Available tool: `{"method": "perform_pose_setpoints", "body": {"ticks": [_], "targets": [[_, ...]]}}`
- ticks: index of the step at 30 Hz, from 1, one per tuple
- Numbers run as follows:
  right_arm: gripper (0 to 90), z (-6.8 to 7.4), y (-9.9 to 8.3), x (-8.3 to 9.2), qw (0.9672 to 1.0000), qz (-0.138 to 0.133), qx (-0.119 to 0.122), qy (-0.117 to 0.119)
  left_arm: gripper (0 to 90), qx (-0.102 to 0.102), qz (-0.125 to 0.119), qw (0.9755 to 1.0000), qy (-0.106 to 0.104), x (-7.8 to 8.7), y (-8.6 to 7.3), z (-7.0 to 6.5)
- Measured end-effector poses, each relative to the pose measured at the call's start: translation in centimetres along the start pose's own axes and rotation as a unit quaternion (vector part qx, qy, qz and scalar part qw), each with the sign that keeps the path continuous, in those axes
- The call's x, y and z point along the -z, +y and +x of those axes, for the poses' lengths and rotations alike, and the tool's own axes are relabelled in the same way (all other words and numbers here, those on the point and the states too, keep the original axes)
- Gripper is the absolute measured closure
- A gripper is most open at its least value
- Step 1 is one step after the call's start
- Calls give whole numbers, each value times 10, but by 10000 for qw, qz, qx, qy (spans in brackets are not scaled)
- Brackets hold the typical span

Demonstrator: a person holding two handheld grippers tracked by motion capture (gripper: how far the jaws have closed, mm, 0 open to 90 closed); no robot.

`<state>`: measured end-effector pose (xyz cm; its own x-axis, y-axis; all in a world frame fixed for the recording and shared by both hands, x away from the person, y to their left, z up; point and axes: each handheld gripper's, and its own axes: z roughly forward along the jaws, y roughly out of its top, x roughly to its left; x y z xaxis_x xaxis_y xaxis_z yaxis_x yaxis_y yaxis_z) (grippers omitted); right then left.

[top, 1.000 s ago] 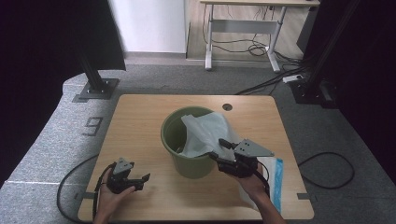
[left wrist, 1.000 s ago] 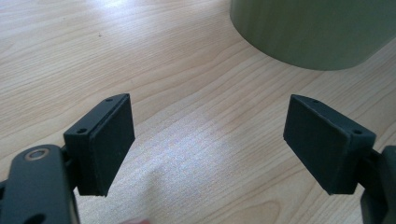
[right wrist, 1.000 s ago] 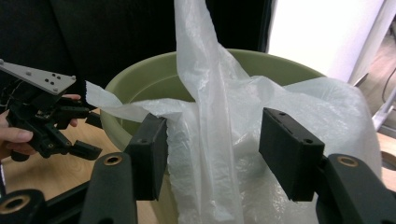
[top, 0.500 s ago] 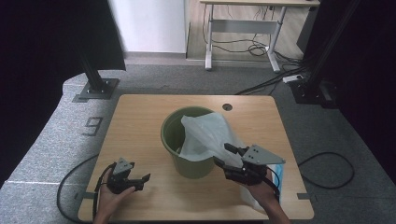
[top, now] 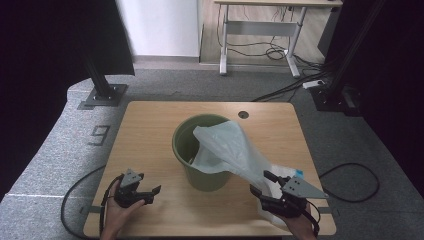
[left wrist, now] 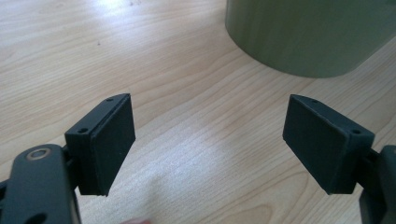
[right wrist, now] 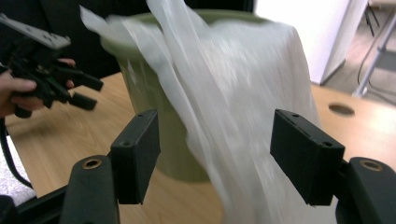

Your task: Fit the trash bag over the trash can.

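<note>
The right gripper (top: 266, 184) has just been opening its fingers (right wrist: 135, 154); the bag (top: 227, 150) hangs between them, unpressed, draping from the bin (top: 202, 172) mid-worktop (top: 150, 130). The left gripper (top: 150, 192) rests open, well apart.

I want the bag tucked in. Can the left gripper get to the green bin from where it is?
Probably yes: the left gripper has open jaws, and bare table lies between it and the green bin.
</note>
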<state>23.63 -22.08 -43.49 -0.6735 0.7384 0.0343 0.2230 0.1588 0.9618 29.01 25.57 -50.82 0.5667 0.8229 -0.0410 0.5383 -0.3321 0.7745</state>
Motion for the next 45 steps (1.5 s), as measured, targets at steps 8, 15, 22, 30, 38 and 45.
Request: {"method": "perform_pose_setpoints", "body": {"ticks": [8,15,22,30,38,45], "targets": [[334,-10,-35,-9,9986,342,-332,-248,165,82,-130,9999,-30,4,3,-2],[622,-15,-49,-19,9963,650,-366,-424,165,120,-260,9994,-177,11,10,-6],[883,-29,-36,-15,9966,451,-384,-564,172,104,-395,9988,-266,24,23,-15],[885,-28,8,-5,9983,3,69,-578,183,-59,-656,9971,-376,46,43,-27],[884,-28,37,-7,9981,-120,262,-549,183,-162,-905,9950,-381,59,64,-34],[883,-27,44,-13,9990,-157,169,-391,189,-305,-1064,9934,-316,71,88,-42]]}}
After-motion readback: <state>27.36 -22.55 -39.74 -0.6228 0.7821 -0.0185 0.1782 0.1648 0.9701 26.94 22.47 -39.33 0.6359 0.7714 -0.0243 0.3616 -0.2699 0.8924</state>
